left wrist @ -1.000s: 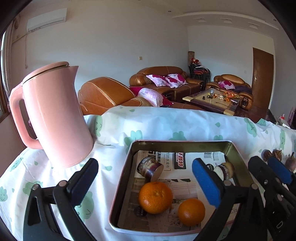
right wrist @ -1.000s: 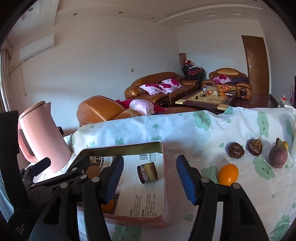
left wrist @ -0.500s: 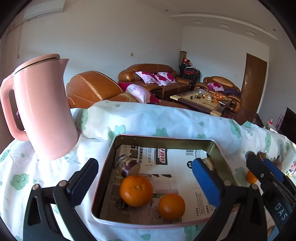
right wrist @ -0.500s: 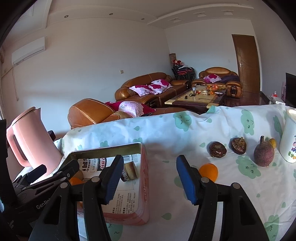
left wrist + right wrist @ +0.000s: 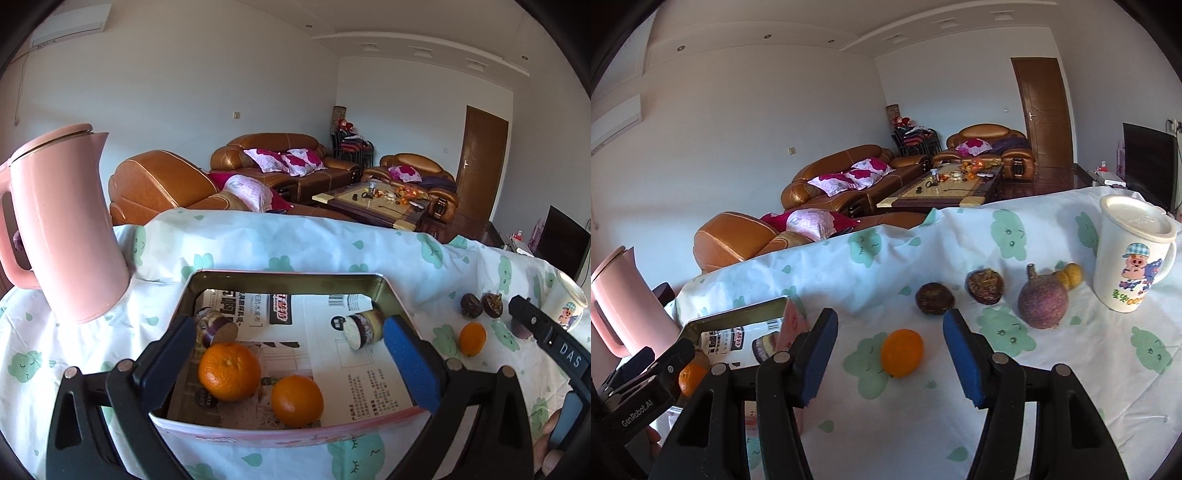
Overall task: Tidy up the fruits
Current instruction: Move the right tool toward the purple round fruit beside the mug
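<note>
Two oranges (image 5: 229, 371) and two cut pieces lie in the tin tray (image 5: 288, 275). One orange (image 5: 902, 352), passion fruits and a mangosteen (image 5: 1042, 304) wait near the surface's right edge. Both tools, left (image 5: 288, 356) and right (image 5: 890, 356), are released, empty.

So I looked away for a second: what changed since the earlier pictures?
The right hand-held gripper swung rightward from over the tin tray toward the loose orange on the tablecloth; its jaws are open and empty. The tray's two oranges stayed put; nothing was grasped or released.
</note>
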{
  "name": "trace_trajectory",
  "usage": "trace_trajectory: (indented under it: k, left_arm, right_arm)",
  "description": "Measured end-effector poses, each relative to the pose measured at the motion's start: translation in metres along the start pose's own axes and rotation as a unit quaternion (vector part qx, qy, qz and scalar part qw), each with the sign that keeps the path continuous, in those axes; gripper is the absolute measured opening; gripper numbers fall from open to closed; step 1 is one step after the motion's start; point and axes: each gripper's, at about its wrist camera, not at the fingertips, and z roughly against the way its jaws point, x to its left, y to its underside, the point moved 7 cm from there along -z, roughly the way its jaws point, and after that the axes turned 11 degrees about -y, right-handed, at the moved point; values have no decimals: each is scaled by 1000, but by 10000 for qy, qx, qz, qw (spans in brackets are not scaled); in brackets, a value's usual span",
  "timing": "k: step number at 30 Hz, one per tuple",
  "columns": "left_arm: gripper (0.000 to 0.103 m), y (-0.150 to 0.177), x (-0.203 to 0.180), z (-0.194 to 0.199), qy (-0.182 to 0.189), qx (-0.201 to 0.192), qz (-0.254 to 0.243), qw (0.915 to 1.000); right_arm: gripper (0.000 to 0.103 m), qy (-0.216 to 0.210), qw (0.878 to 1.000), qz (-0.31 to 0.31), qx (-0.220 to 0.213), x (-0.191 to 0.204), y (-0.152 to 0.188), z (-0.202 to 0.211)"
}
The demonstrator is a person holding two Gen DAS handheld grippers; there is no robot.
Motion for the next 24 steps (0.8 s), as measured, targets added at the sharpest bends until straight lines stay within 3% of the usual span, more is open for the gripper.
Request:
trace_trajectory:
  k: [11,24]
  left_arm:
    - [103,11,-34,16,507,71,-280,9983]
    - [103,27,-72,29,845,169,-651,9941]
  right_arm:
    - [61,653,9942,-824,209,-116,-8,24]
    - [61,500,9886,-869,1119,-136,-2,-29]
